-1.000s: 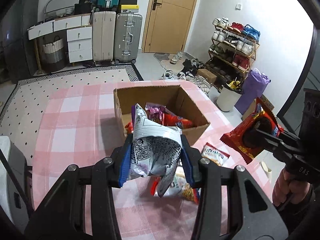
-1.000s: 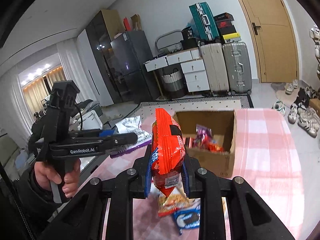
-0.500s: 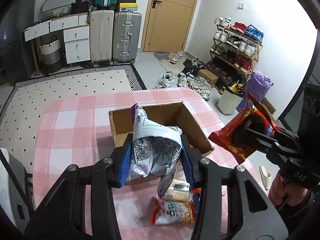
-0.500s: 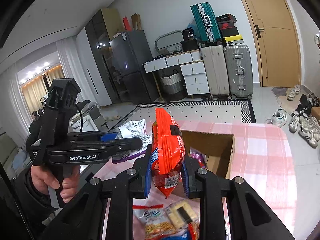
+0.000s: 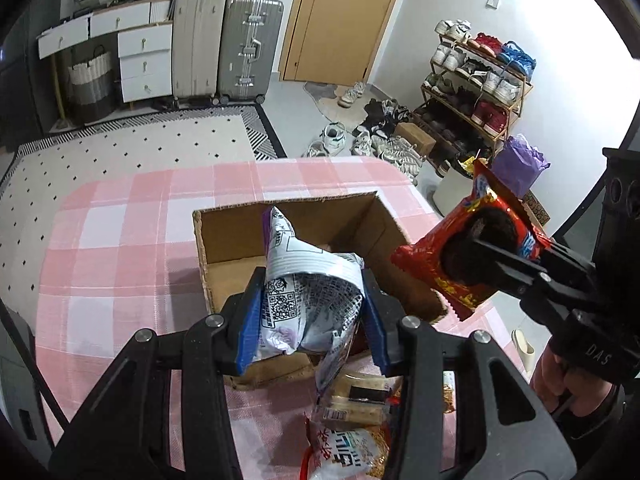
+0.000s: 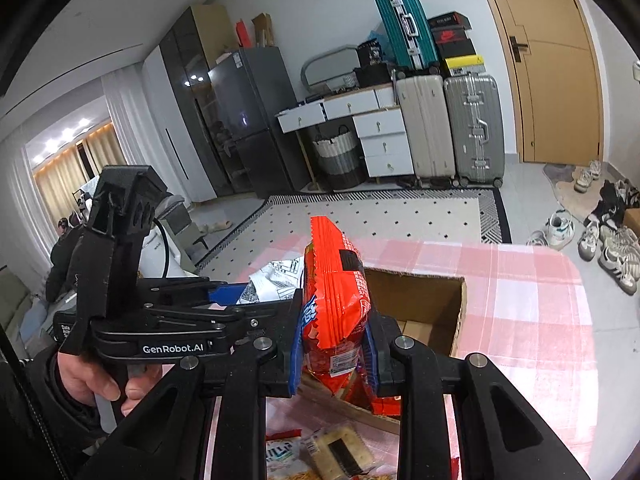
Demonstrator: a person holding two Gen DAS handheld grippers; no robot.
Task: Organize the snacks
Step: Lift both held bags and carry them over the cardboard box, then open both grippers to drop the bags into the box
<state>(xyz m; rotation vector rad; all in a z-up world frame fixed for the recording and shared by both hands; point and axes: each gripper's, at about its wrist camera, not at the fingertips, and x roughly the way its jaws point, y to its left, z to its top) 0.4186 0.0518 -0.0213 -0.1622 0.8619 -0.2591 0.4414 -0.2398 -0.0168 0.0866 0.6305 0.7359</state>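
My left gripper (image 5: 312,320) is shut on a white and purple snack bag (image 5: 308,292), held over the near part of the open cardboard box (image 5: 224,236) on the pink checked tablecloth. My right gripper (image 6: 334,344) is shut on a red snack packet (image 6: 336,292), held upright above the box's near edge (image 6: 460,312). In the left wrist view that red packet (image 5: 476,248) hangs to the right of the box. In the right wrist view the left gripper (image 6: 240,300) holds its white bag (image 6: 276,276) just left of the red packet.
Loose snack packs (image 5: 352,400) lie on the tablecloth (image 5: 120,264) in front of the box, also low in the right wrist view (image 6: 340,452). Beyond the table stand suitcases (image 5: 248,48), drawers, a door, a shoe rack (image 5: 480,80) and shoes on the floor.
Both grippers have moved forward with their packets, from short of the box to over its near part. The loose snacks now lie lower in both views.
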